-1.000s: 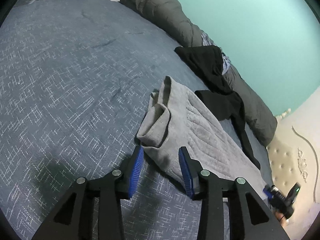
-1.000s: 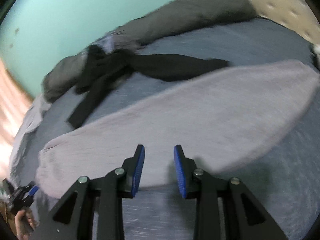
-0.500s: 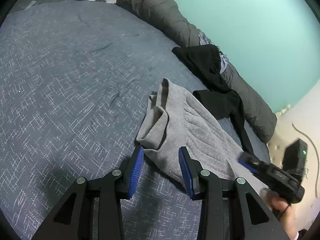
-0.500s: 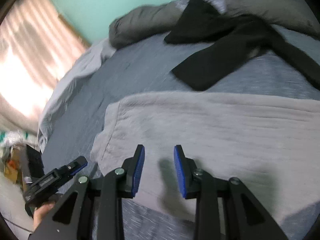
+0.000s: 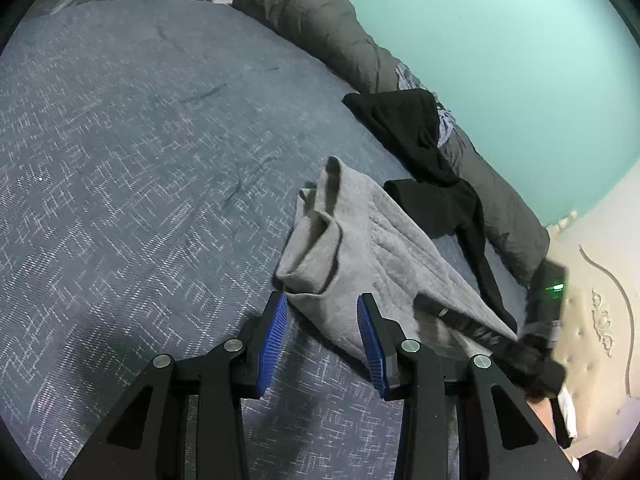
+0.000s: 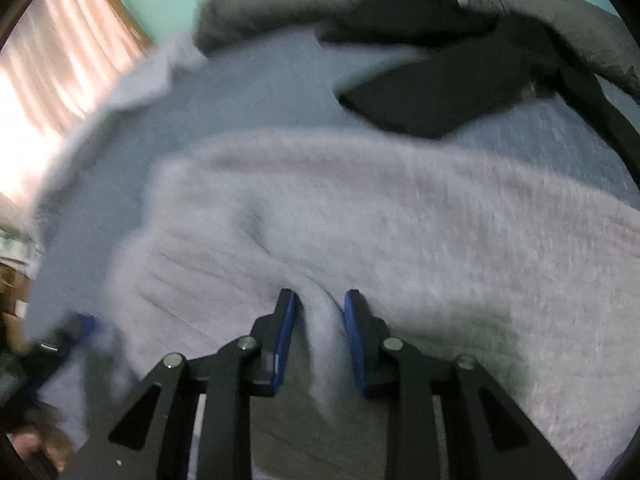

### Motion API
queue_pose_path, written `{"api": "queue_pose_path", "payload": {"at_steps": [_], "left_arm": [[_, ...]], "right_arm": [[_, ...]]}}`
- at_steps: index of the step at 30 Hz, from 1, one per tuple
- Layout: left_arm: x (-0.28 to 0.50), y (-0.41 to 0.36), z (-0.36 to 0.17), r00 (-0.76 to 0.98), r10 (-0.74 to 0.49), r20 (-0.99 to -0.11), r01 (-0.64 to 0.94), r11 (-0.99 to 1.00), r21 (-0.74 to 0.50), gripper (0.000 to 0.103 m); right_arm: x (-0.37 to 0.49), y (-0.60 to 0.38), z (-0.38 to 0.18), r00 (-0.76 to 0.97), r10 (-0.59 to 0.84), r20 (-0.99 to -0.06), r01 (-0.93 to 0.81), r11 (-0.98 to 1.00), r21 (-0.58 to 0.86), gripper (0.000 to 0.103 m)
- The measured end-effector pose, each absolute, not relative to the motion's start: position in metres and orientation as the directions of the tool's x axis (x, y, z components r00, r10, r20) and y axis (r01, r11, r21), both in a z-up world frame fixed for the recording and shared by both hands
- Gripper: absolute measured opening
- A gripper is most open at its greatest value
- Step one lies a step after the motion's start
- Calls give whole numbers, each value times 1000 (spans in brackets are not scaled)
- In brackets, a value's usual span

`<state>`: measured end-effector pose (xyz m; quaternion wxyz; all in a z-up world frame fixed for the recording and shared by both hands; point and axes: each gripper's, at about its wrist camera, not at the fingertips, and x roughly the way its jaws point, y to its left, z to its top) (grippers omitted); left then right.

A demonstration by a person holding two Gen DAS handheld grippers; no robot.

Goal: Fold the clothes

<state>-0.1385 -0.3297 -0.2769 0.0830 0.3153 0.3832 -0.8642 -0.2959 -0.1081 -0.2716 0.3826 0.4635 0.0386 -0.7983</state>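
Jaws on my right gripper [image 6: 316, 304] have just been closing around a raised ridge of the one grey garment [image 6: 400, 216], which sits between the blue pads (too blurred for me to tell whether they press it). My left gripper [image 5: 322, 318] hangs with its jaws apart, clamped on nothing, above the garment's near corner at 12 o'clock. I count one grey garment spread on the bed [image 5: 140, 160], one black garment [image 5: 420, 152] at 1 o'clock beyond it, and one dark rolled duvet [image 5: 332, 28] along the green wall [image 5: 500, 40].
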Motion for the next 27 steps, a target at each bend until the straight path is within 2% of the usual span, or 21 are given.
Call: {"api": "queue_pose_path", "payload": {"at_steps": [6, 8, 9, 18, 19, 23, 27], "left_arm": [[-142, -331, -286, -777, 128, -617, 393, -666, -634, 48], [-144, -332, -290, -777, 153, -611, 389, -646, -657, 62], [-146, -332, -293, -781, 179, -598, 379, -626, -682, 64], [-164, -326, -309, -775, 215, -594, 380, -593, -710, 64], [-166, -326, -309, -775, 212, -595, 381, -595, -708, 62], [-171, -323, -310, -778, 202, -595, 377, -606, -700, 36], [-166, -327, -306, -811, 189, -553, 353, -595, -722, 22]], "right_arm": [[-309, -111, -263, -293, -585, -756, 617, -720, 318, 25], [-315, -110, -267, -280, -575, -769, 608, -726, 321, 25], [-318, -109, -270, -272, -569, -776, 605, -728, 322, 25], [-317, -84, -276, -245, -575, -781, 607, -719, 340, 25], [-317, -81, -276, -243, -579, -778, 607, -716, 344, 25], [-314, -66, -276, -236, -586, -775, 605, -713, 354, 25], [-317, -52, -277, -243, -588, -771, 588, -722, 365, 25]]}}
